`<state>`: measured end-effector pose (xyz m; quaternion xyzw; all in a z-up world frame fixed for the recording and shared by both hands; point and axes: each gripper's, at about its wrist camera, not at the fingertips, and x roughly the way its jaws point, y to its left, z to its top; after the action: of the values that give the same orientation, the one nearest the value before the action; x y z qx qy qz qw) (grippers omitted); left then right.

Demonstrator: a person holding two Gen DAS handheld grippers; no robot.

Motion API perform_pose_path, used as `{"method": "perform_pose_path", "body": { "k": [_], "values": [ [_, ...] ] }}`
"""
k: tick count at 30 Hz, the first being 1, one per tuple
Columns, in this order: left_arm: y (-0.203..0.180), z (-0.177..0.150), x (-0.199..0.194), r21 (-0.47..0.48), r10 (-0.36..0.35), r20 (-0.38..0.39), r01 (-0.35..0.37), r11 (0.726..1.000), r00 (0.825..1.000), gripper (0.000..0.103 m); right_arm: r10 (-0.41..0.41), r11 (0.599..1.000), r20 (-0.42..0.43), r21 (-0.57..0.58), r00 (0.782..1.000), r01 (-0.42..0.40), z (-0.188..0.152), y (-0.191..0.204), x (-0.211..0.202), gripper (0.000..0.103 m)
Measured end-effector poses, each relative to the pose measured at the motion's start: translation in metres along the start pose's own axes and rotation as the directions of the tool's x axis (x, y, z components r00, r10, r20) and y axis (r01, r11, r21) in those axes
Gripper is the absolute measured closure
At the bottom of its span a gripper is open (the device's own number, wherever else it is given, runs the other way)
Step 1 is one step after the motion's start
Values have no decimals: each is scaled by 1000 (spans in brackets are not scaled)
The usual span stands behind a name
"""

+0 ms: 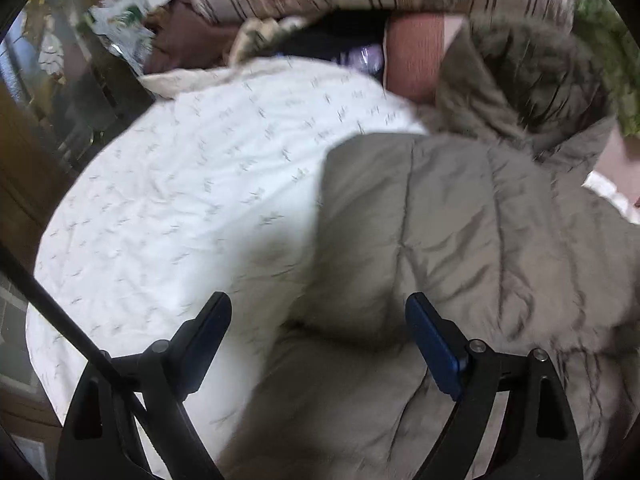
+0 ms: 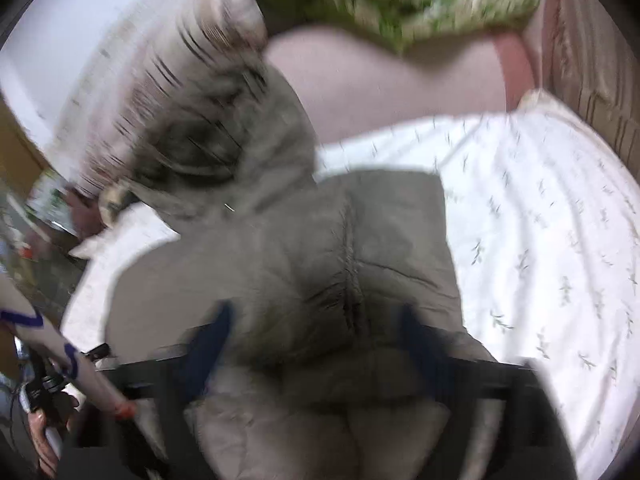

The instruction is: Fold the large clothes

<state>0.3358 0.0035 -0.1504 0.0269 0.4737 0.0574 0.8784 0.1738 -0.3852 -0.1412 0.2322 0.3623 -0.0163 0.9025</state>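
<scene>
The left gripper (image 1: 318, 320), black-armed with blue pads, is hovering with its jaws spread wide and nothing pinched. Beneath it, the puffy quilted grey-olive hooded jacket (image 1: 460, 232) is lying folded on the white leaf-print bedsheet (image 1: 180, 200). The blurred right gripper (image 2: 316, 344) is likewise gaping above the jacket, gripping nothing.

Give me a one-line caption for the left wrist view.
Open left gripper above a folded grey padded coat on a white quilt.
</scene>
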Motion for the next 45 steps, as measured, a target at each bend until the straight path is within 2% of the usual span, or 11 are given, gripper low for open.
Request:
{"method": "perform_pose_path", "body": {
  "k": [11, 18, 22, 25, 27, 32, 35, 38, 40, 42, 45],
  "values": [
    [98, -127, -60, -106, 4, -30, -7, 994, 1000, 14, -16, 986, -109, 163, 994, 34, -99, -68, -104, 7],
    [100, -162, -34, -91, -98, -215, 80, 993, 972, 16, -183, 968, -328, 105, 927, 228, -131, -79, -85, 18],
    [97, -169, -29, -123, -169, -256, 141, 982, 952, 41, -104, 958, -427, 198, 898, 205, -141, -92, -82, 26],
    [96, -170, -30, -141, -190, -259, 157, 977, 947, 55, -128, 962, -446, 161, 886, 220, -144, -86, -84, 51],
    [92, -171, -34, -117, -188, -250, 163, 980, 950, 83, -139, 966, -449, 136, 883, 221, -147, -85, -84, 70],
    [111, -170, -56, -136, -161, -165, 139, 981, 973, 87, -81, 979, -438, 132, 895, 153, -157, -80, -101, 88],
    [113, -172, -56, -147, -168, -169, 144, 979, 971, 86, -134, 982, -453, 57, 882, 178, -160, -74, -96, 86],
    [104, -171, -67, -104, -117, -130, 104, 989, 985, 79, -190, 978, -348, 13, 918, 207, -151, -69, -107, 77],
    [98, -165, -87, -84, -93, -26, 91, 992, 995, 74, -211, 976, -214, 4, 954, 217, -140, -68, -124, 60],
    [96, -160, -106, -81, -90, 75, 96, 992, 993, 44, -204, 978, -57, 34, 977, 207, -127, -65, -146, 17],
    [87, -149, -132, -71, -88, 155, 100, 992, 984, 37, -151, 989, 47, 0, 987, 151, -113, -40, -157, 10]
  ]
}}
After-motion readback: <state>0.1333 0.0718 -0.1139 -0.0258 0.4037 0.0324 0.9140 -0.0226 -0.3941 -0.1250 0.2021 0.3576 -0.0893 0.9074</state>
